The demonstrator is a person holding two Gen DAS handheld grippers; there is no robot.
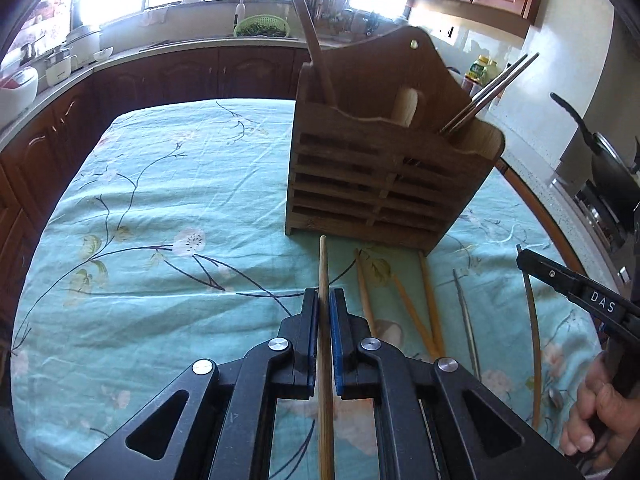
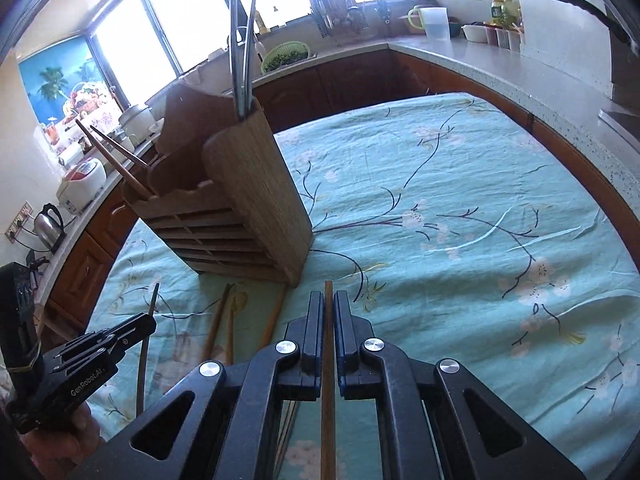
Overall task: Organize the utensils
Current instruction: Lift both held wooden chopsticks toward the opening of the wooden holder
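Left gripper [image 1: 324, 300]: jaws drawn narrow, a light chopstick [image 1: 323, 264] clamped between the blue pads, its tip reaching toward the lower centre of the rack. Right gripper [image 2: 328, 303]: jaws likewise narrow, a darker chopstick [image 2: 328, 292] gripped between them, tip just ahead of the pads.

Wooden rack [image 1: 384, 176] is seen upper centre of the left view, upright on the teal floral cloth [image 1: 160, 208] covering the counter. Held in its top compartments: a long wooden handle [image 1: 316, 52] at the left, a pale rounded piece [image 1: 406, 106] in the middle, metal chopsticks [image 1: 492, 88] leaning out at the right.

Loose wooden chopsticks [image 1: 430, 300] are spread on the cloth just below the rack, right of the left gripper; a thin dark stick [image 1: 466, 312] and a curved one [image 1: 534, 340] lie further right. In the right view the rack [image 2: 256, 200] sits left of centre, with two sticks [image 2: 116, 160] leaning from its far end.
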